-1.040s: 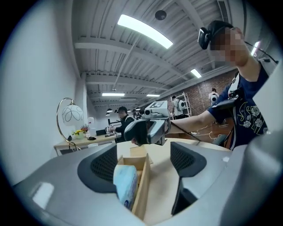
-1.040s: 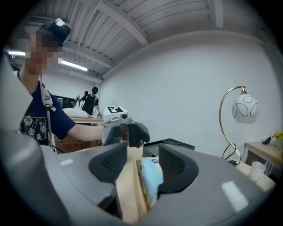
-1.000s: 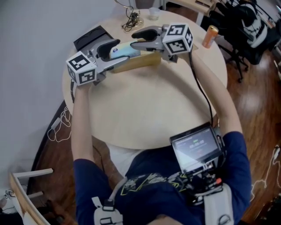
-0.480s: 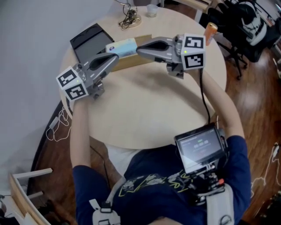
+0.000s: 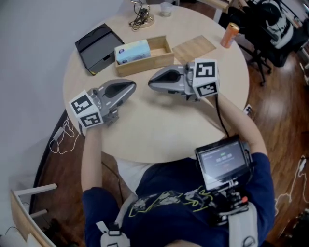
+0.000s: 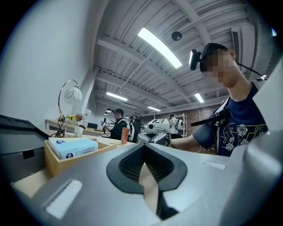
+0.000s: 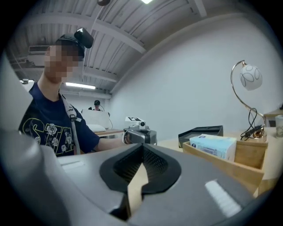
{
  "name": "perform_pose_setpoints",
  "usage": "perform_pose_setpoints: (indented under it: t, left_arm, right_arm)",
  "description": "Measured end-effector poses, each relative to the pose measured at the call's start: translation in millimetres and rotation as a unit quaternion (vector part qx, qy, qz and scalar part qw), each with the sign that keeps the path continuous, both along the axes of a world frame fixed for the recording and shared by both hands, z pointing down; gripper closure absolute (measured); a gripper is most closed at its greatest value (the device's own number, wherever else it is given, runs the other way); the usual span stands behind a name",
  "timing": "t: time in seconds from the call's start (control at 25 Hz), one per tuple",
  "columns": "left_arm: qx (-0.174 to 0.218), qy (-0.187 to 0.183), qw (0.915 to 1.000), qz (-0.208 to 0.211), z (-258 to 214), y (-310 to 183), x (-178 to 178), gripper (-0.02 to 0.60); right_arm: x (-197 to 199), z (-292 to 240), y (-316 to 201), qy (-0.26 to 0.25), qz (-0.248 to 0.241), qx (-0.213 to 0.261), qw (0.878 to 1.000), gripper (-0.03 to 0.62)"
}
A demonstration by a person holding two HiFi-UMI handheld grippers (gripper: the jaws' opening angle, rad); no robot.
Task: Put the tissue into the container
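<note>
The light blue tissue pack lies in the left half of the open wooden container at the back of the round table. Both grippers rest on the table in front of it, tips facing each other a short way apart. My left gripper is shut and holds nothing. My right gripper is likewise shut and empty. In the left gripper view the tissue pack sits in the container to the left. The right gripper view has the tissue pack and container to the right.
A black tray lies left of the container and a flat wooden lid right of it. An orange can stands at the far right edge. A cup and cables sit at the back.
Both grippers let go of the tissue pack, which now lies in the container, and drew back toward the person. Their jaws have shut.
</note>
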State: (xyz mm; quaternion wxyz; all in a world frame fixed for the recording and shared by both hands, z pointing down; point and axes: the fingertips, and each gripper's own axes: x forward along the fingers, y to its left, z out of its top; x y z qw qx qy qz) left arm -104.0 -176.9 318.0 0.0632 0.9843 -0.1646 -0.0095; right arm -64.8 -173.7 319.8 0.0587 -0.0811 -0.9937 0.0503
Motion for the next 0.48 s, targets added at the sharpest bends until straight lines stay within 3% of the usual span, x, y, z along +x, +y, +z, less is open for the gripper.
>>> perform_pose_setpoints:
  t: [0.32, 0.48]
  left_arm:
    - [-0.015, 0.005, 0.9997, 0.02, 30.8, 19.1, 16.1, 0.578]
    - [-0.007, -0.022, 0.9994, 0.026, 43.1, 27.7, 23.9, 0.578]
  right_arm:
    - [-2.9, 33.9, 7.0, 0.003, -0.003, -0.042, 0.999, 0.592]
    - [-0.7, 43.6, 7.8, 0.002, 0.0, -0.051, 0.999, 0.592]
